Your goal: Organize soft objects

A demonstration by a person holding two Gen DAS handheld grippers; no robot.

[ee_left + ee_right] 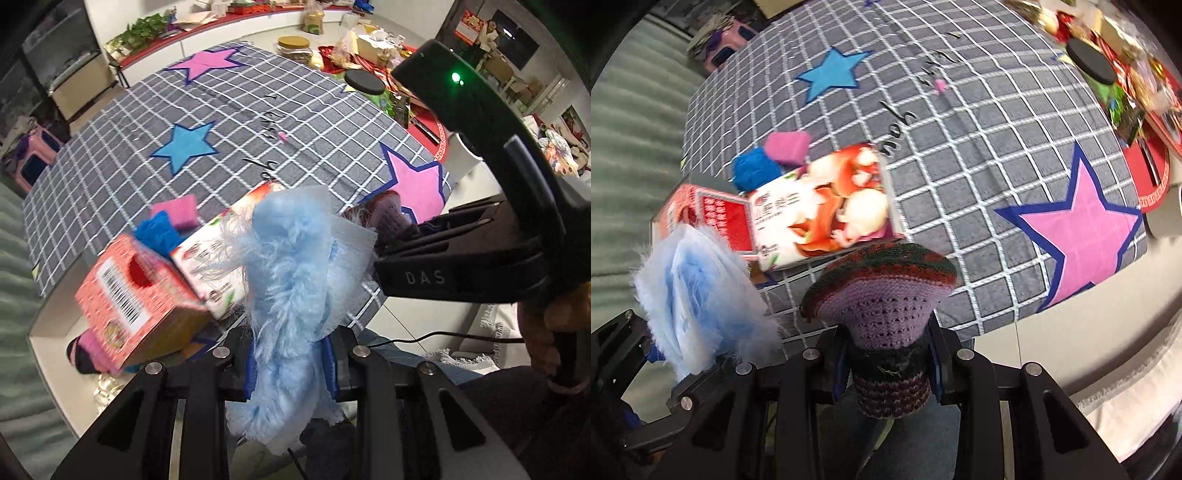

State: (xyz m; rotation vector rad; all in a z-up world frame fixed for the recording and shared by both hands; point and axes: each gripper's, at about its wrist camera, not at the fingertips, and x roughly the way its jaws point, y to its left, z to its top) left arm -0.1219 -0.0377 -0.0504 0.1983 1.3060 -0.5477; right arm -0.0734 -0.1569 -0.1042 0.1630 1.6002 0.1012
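Fingers [251,373] of left gripper [291,369] pinch fluffy blue cloth [291,266] between them

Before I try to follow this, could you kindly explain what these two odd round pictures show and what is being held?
There is no robot here: a person holds a two-finger clamp tool in each hand, and each tool carries a wide-angle camera looking along its fingers. One picture comes from the left tool, one from the right. The left gripper is shut on a fluffy blue cloth. The right gripper is shut on a purple knitted piece. Below lies a grey checked tablecloth with stars, two printed boxes, a pink sponge and a blue soft lump.
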